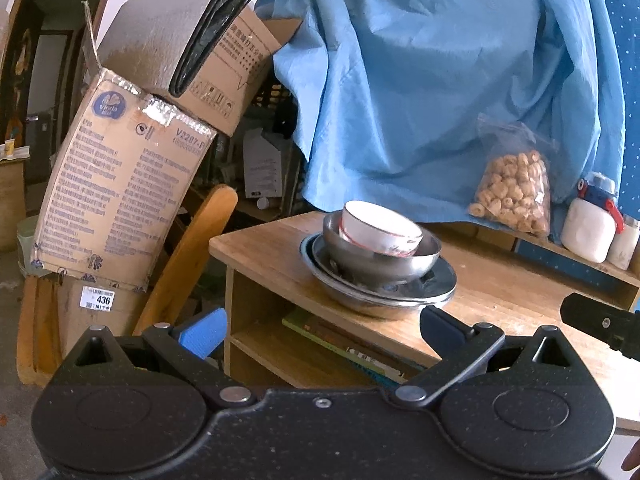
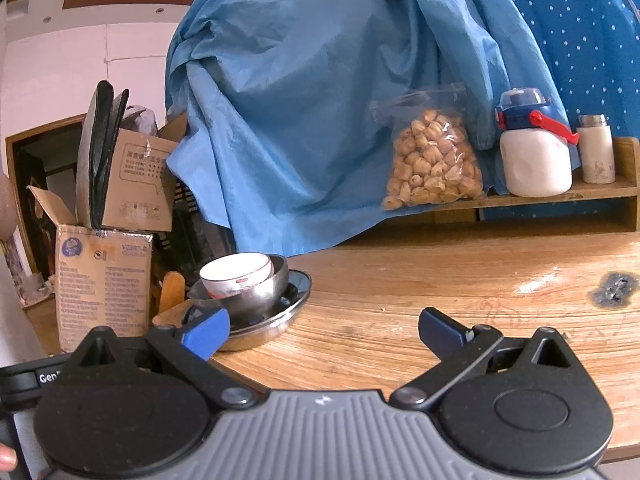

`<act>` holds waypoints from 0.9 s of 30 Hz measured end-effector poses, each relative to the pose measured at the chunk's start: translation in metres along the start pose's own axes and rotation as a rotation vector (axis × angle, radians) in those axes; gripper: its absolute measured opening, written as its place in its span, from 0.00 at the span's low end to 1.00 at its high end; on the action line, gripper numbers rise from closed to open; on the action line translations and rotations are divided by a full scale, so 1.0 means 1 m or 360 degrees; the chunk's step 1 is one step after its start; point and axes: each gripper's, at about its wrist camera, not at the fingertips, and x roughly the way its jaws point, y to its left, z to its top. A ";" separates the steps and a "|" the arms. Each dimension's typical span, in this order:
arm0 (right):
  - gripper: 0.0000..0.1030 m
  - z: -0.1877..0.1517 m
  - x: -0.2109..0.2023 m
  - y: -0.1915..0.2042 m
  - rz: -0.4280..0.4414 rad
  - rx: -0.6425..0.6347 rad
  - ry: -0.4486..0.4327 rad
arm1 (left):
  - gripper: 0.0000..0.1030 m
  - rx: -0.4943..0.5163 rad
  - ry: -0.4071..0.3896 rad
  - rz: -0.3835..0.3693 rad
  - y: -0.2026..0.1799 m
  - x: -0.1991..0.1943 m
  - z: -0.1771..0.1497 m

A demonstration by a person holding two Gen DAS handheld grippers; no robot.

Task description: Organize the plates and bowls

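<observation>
A stack stands near the left corner of the wooden table: a white ceramic bowl lies tilted inside a steel bowl, which sits on a steel plate. The right wrist view shows the same white bowl, steel bowl and steel plate at the table's left end. My left gripper is open and empty, just short of the stack. My right gripper is open and empty over the table, right of the stack. Part of the right gripper shows at the left view's edge.
A blue cloth hangs behind the table. A bag of snacks, a white jug and a small flask stand on a low shelf at the back. Cardboard boxes and a wooden chair stand left of the table.
</observation>
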 end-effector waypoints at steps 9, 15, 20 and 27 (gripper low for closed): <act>1.00 -0.011 0.011 -0.002 -0.0005 0.0002 0.0061 | 0.99 -0.0007 0.0026 0.0036 0.004 0.005 -0.006; 1.00 -0.012 0.014 -0.002 -0.0012 0.0019 0.0059 | 0.99 0.0017 0.0026 0.0030 0.003 0.007 -0.007; 1.00 -0.014 0.016 -0.001 -0.0013 0.0034 0.0073 | 0.99 0.0015 0.0013 0.0024 0.004 0.005 -0.005; 1.00 -0.015 0.018 0.001 -0.0019 0.0026 0.0082 | 0.99 0.0019 0.0007 0.0014 0.003 0.005 -0.006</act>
